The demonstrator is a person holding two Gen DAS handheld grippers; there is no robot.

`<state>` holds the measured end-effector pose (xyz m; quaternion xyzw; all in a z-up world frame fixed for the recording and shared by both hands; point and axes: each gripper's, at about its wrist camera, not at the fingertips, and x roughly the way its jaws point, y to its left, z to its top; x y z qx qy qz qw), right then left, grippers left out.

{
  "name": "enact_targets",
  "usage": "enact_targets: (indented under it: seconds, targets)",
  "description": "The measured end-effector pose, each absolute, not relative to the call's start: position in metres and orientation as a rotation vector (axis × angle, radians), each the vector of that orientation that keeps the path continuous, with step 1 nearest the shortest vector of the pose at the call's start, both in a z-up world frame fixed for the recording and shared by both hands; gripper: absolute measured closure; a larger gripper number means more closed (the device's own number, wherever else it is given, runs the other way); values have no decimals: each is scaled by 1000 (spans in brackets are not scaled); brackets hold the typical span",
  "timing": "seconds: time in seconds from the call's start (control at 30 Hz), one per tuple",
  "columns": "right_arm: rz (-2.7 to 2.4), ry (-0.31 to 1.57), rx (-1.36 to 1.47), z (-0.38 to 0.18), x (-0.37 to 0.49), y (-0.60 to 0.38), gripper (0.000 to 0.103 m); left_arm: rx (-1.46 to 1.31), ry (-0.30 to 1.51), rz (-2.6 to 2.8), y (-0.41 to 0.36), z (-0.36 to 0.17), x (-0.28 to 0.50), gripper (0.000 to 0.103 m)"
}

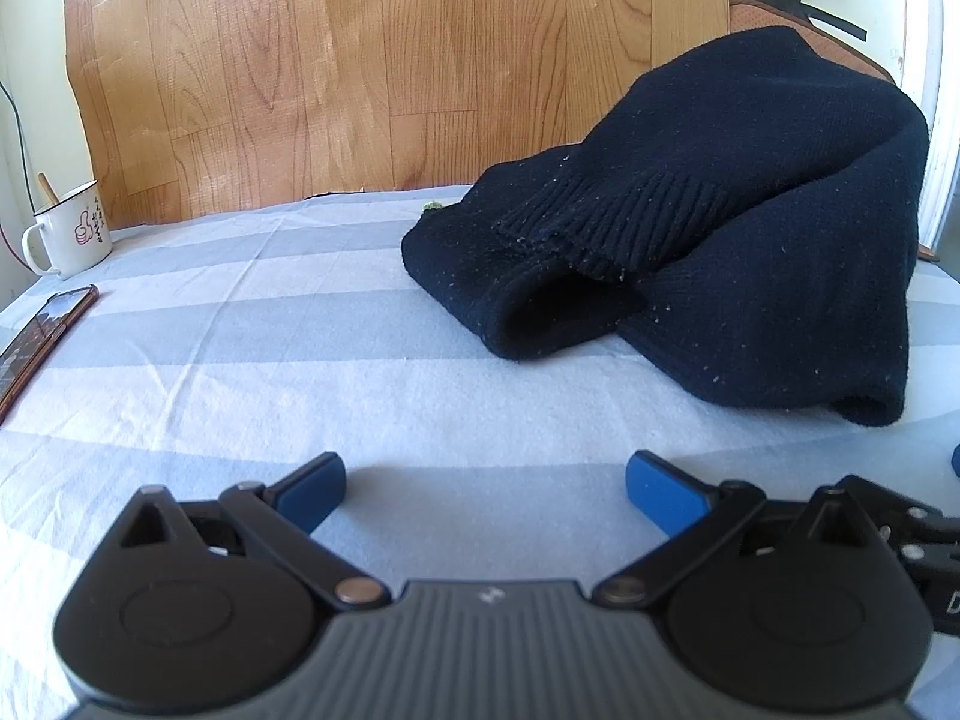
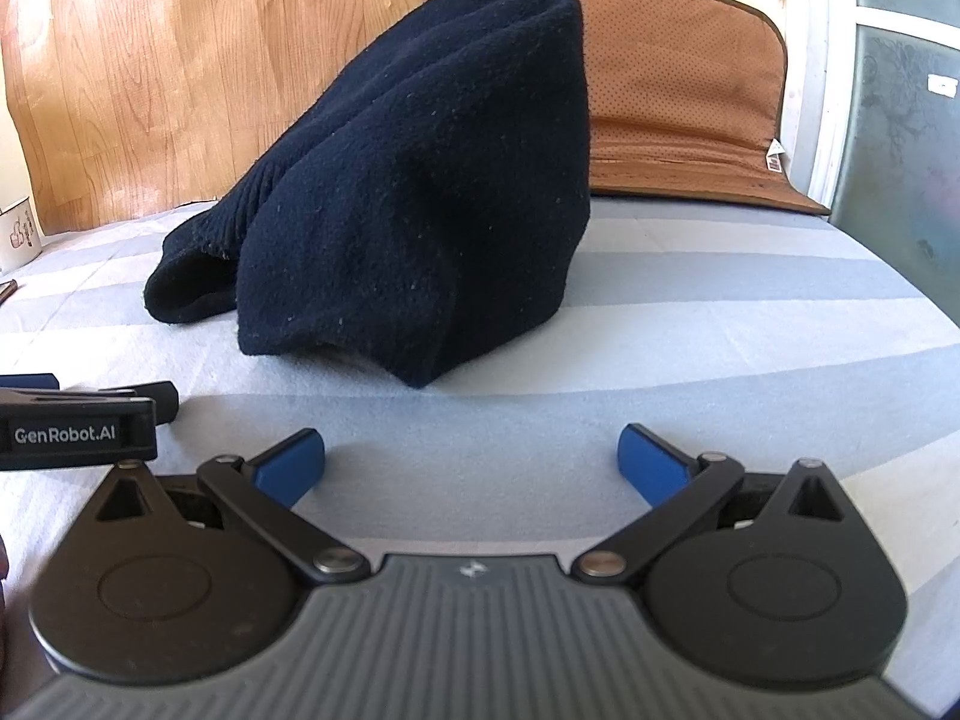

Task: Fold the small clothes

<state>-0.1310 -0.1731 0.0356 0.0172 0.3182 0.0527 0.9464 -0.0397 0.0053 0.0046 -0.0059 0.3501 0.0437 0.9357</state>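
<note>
- Nearest, the left tool [image 1: 485, 483] is hovering low over the striped sheet [image 1: 240, 330] with its blue pads spread wide and nothing between them; the right tool [image 2: 471, 459] is doing the same just beside it, also wide and empty.
- Both are sitting a little short of the dark knit garment [image 2: 414, 192], which is lying heaped on the sheet, right of centre for the left tool and straight ahead of the right one.
- The garment is bunching up in a tall mound, with a ribbed cuff [image 1: 606, 222] and an open sleeve mouth [image 1: 564, 312] facing the left tool.
- For the step in hand, I judge the garment is needing spreading flat first: each tool should be closing on one layer at a near edge, not the whole bulk, then pulling apart evenly.
- Farther left, a phone [image 1: 36, 342] and a mug [image 1: 69, 228] are resting by the sheet's edge; sweeping cloth should be kept clear of them.
- Farthest, a brown cushion [image 2: 678, 78] is leaning behind the heap.
</note>
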Motion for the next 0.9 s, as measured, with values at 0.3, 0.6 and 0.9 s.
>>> enact_targets:
  seconds: [0.3,0.6,0.9]
  targets:
    - [113,644,46,36,-132,-174,0,-6,713,96,4,4,-39,0]
    - [118,634,71,36,-134,-179,0,-12,709,89,5,4,-40,0]
    - [105,629,88,37,-135,-181,0,-76,628,51,11,9,-50,0]
